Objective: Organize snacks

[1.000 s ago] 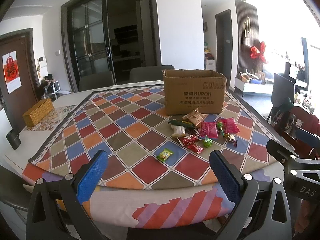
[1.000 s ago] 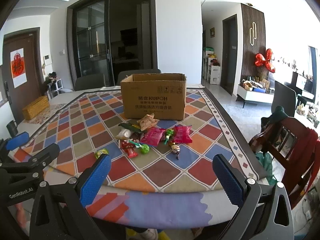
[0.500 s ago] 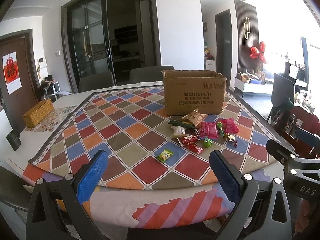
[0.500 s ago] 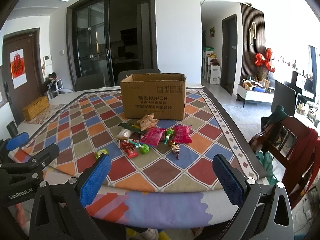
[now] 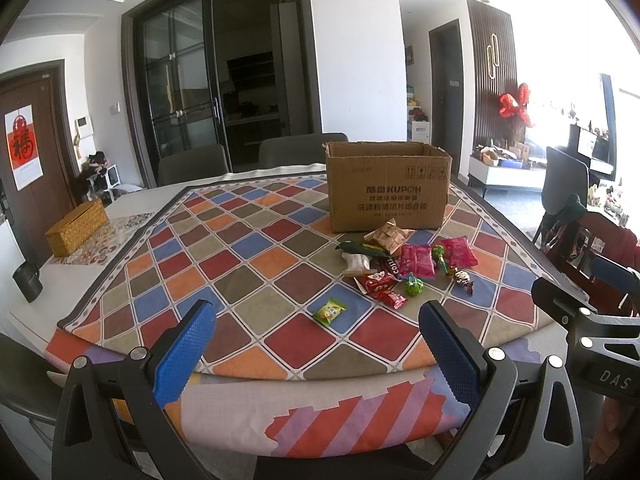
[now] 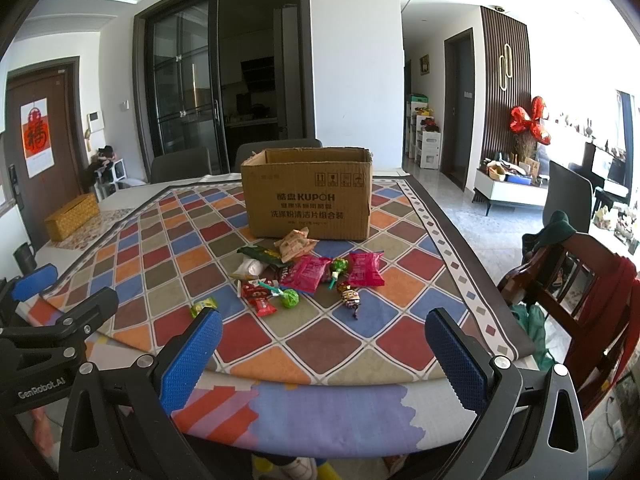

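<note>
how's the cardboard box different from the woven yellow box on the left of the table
The cardboard box is larger, plain brown with printed lettering, and open at the top; the woven yellow box is lower, longer, textured and looks closed. The cardboard box stands on the chequered cloth just behind the snacks; the woven one sits off the cloth, far from them. Both are rectangular and untouched.

White walls, dark glass doors, grey chairs, sunlit tiled floor
</note>
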`<state>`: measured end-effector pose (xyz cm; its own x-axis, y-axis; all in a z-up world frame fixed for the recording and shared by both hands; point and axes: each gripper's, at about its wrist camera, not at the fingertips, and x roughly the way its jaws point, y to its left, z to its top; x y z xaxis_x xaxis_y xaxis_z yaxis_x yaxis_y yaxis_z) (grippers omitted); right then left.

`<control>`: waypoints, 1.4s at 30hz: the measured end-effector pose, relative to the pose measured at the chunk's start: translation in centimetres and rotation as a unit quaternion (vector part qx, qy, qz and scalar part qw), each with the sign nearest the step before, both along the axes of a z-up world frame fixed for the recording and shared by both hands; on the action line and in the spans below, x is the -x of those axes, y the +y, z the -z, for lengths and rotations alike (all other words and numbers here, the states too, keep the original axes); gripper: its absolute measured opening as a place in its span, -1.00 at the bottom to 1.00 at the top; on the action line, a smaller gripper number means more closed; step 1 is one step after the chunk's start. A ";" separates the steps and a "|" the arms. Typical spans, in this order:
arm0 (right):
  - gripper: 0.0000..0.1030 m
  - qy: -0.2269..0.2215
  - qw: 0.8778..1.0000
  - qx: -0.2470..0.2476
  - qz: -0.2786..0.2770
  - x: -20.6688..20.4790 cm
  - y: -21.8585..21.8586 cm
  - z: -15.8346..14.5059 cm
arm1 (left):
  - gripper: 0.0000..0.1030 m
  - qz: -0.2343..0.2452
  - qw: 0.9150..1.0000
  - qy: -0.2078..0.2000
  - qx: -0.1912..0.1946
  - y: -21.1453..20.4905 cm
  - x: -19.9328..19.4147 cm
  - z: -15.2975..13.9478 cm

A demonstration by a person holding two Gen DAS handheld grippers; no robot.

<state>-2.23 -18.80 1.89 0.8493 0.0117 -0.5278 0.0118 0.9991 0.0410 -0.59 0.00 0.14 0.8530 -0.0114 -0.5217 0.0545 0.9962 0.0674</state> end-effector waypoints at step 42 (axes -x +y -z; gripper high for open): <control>0.72 0.065 0.993 0.029 -0.094 -7.3 4.5 4.1 | 0.59 0.018 0.996 0.081 0.013 2.4 -6.2 5.0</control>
<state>5.03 -14.29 -2.20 0.7596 0.1297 -0.6373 -0.1737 0.9848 -0.0067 5.60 2.37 -4.90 0.7566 -0.0551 -0.6516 0.0982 0.9947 0.0299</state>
